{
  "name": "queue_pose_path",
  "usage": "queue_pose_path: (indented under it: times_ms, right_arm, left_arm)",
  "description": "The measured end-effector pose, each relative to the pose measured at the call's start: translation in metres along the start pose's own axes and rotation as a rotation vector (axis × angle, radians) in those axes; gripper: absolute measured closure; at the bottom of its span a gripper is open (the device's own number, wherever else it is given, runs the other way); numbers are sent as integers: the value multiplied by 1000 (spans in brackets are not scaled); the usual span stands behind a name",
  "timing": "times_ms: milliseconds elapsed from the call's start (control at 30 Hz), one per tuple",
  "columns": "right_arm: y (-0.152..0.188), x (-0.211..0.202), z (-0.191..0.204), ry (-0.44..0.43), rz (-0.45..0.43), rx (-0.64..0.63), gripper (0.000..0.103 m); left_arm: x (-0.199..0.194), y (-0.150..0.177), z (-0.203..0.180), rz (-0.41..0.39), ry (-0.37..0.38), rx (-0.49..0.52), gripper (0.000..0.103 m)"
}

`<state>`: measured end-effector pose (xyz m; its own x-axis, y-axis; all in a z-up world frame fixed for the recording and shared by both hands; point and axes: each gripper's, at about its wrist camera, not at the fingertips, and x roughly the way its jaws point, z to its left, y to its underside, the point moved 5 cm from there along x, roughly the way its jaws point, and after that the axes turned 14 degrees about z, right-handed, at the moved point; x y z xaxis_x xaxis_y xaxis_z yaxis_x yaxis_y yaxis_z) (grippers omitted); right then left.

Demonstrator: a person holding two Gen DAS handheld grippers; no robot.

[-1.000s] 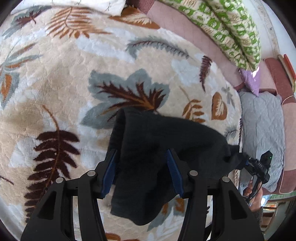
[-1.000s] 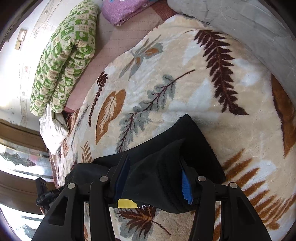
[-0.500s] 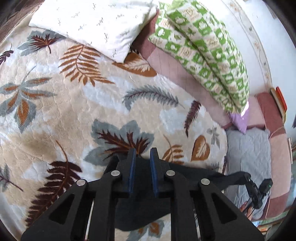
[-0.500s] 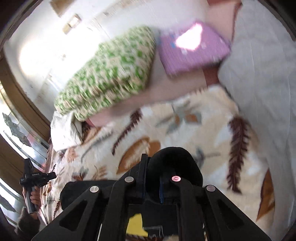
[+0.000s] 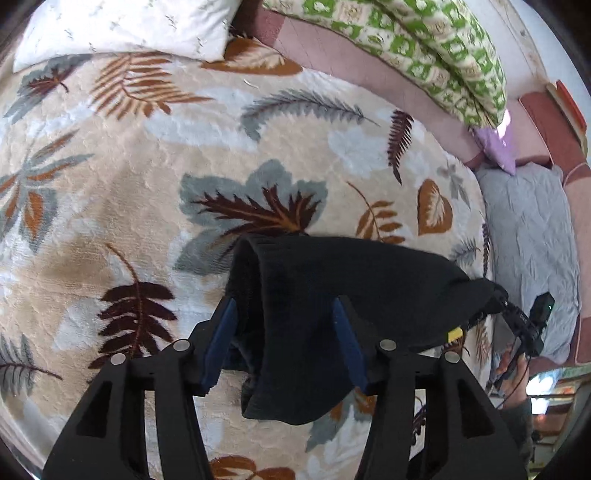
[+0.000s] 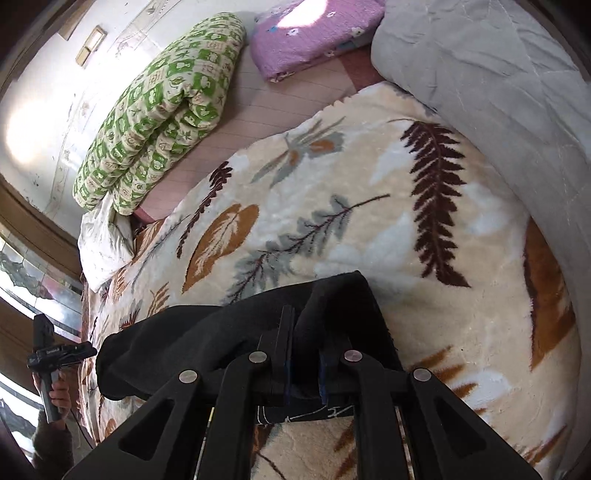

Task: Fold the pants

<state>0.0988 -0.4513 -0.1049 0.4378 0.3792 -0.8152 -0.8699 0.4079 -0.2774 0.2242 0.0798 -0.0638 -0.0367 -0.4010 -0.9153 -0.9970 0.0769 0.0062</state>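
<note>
The black pants (image 5: 369,280) lie bunched on the leaf-patterned blanket (image 5: 110,184). My left gripper (image 5: 284,301) points down over their left end. Its jaws are opening, and a thick fold of the dark cloth lies between the blue pads (image 5: 221,332) without being pinched. My right gripper (image 6: 304,332) is shut on the other end of the pants (image 6: 221,332), with black cloth squeezed between its narrow jaws and draped over them. In the left wrist view the right gripper (image 5: 517,317) shows at the pants' far right end, with a hand (image 5: 513,369) behind it.
A green checked quilt (image 6: 159,107) and a white pillow (image 5: 122,26) lie at the head of the bed. A purple folded blanket (image 6: 314,33) and a grey quilt (image 6: 498,81) border the leaf blanket. The left gripper (image 6: 48,350) shows at the right view's left edge.
The left jaws pinched the pants half a second ago and now stand apart again. The right jaws went from wide to closed on the cloth. The right view swung up, then back down.
</note>
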Motion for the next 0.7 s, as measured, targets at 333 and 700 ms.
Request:
queue_pose_path:
  times_ms: [333,700]
  right_arm:
    - [-8,-2,13,34,-7,-34,91]
    - [-10,-14,30,3,-53,-107,90]
  left_arm:
    - [27,-8,-20,22,-10,-20,97]
    - [2,-5,15,-42,-94,-79,99]
